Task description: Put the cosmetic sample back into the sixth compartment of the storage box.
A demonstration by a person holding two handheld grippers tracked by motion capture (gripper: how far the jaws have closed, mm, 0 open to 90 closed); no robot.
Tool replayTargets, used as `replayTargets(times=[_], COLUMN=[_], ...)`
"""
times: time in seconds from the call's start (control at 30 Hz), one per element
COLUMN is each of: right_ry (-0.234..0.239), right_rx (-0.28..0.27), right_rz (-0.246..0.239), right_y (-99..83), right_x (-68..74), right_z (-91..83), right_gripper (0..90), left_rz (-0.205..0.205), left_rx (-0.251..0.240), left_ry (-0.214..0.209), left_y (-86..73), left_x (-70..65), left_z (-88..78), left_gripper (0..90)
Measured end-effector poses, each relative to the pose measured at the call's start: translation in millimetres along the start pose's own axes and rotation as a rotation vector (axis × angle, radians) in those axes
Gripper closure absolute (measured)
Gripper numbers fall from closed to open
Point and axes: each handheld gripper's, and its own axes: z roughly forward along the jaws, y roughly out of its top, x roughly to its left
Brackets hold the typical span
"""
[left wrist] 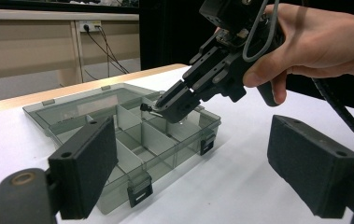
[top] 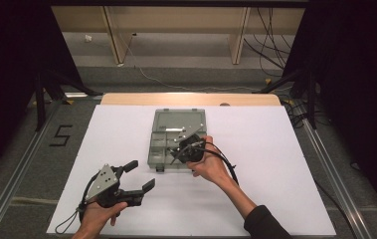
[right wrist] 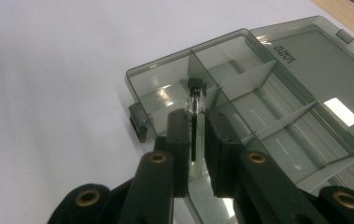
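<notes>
Two claws: right claw [right wrist: 196,135] pinching vial [right wrist: 195,105].

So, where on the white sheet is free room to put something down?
The white sheet is bare right of the compartment box, out to its right edge, and left of the box toward the far-left corner. It is crowded at the box, where the right claw holds a small vial, and near-left at the left claw.

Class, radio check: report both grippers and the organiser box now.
Left gripper open, beside box. Right gripper shut on small vial, over compartment. Organiser box open, lid flat. Nothing in way.
</notes>
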Motion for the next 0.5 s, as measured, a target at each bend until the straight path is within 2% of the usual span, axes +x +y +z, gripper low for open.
replayTargets(times=[0.1, 0.17, 0.3, 0.5], right_ry=[-0.006, 0.003, -0.002, 0.006], right_rx=[-0.011, 0.003, -0.004, -0.01], right_rz=[-0.005, 0.011, 0.018, 0.006], right_y=[-0.6, -0.4, -0.2, 0.9], right_x=[-0.6, -0.2, 0.0, -0.9], right_z=[4.2, 5.5, 9.1, 12.6], right_gripper=[80.9, 80.9, 80.8, 80.9], left_rz=[0.0, 0.001, 0.001, 0.0], left_rx=[0.001, 0.004, -0.001, -0.001], left_ry=[0.0, 0.003, 0.0, 0.0], left_y=[-0.2, 0.0, -0.1, 0.0], left_x=[0.2, 0.1, 0.3, 0.2], left_z=[0.0, -0.4, -0.4, -0.4], left_gripper=[15.6, 15.6, 15.6, 15.6])
